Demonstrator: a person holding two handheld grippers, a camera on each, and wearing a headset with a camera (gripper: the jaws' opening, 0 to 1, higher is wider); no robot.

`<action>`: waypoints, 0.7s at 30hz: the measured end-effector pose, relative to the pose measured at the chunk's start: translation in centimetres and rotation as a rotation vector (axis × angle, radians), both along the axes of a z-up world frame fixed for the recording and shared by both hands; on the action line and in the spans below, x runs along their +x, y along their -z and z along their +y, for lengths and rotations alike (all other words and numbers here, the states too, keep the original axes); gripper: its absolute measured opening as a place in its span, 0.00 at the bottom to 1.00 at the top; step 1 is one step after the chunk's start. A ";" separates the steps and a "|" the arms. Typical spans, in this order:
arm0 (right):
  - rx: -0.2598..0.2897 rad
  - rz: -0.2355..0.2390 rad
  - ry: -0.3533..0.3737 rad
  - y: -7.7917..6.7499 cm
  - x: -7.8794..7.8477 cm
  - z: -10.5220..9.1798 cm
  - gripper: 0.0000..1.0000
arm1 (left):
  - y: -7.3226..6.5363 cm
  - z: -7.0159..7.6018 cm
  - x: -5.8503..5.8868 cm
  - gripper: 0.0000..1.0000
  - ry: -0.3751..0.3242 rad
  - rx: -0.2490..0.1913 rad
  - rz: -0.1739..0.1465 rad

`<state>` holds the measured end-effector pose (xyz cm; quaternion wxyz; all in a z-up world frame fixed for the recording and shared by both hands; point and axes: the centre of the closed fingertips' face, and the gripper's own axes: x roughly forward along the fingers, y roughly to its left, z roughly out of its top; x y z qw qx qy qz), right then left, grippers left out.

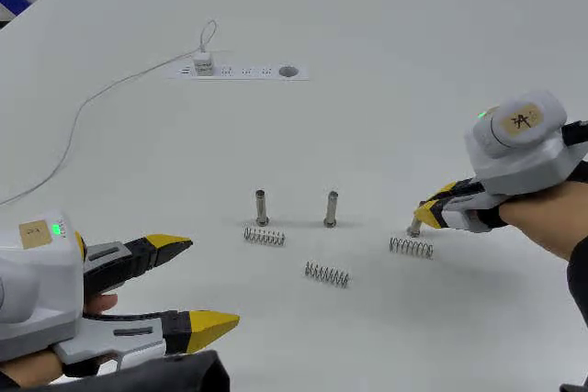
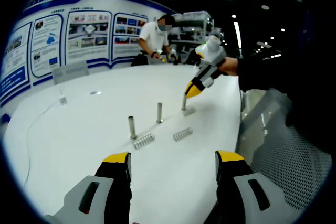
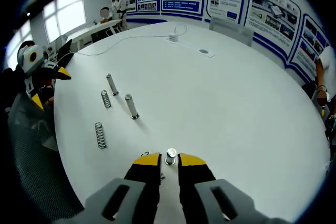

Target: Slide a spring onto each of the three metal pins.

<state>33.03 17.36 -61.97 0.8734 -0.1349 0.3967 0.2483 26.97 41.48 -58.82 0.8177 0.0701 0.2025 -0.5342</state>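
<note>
White tabletop (image 1: 367, 25) takes up most of what we see, and nothing on it serves as a tray or bin: every part stands or lies loose on the bare surface. At the near left, our left gripper (image 1: 211, 282) hovers with its jaws spread wide and nothing between them. At the right, our right gripper (image 3: 169, 160) has its jaws almost together on either side of the head of the right pin (image 3: 171, 156); we cannot tell whether they actually pinch it. At the far side lies a power strip (image 1: 241, 71) with a charger (image 1: 203, 64) plugged in and a cable (image 1: 92, 103) trailing left. Mid-table, the left pin (image 1: 261, 207) and the middle pin (image 1: 331, 208) stand upright, and all three pins are bare. The left spring (image 1: 265, 237) lies just on the near side of the left pin's foot. The middle spring (image 1: 327, 274) lies nearer to us than the middle pin, and the right spring (image 1: 411, 247) lies just beside the right pin. We judge that a sideways nudge from the right gripper could topple its pin if it stands free. A spring squeezed too hard could shoot out of the jaws or roll away, and one lowered crooked could snag on a pin's head.
</note>
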 end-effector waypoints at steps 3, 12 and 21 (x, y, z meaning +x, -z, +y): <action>0.003 0.006 -0.007 0.3 -0.6 -0.2 0.14 | 0.1 0.0 0.0 0.66 0.002 0.002 0.000; -0.005 0.055 -0.081 2.6 -2.5 -0.3 0.15 | 0.1 0.0 0.0 0.66 0.001 0.000 0.004; -0.022 0.094 -0.197 4.3 -2.9 0.3 0.15 | 0.2 0.0 0.0 0.66 0.000 0.003 0.003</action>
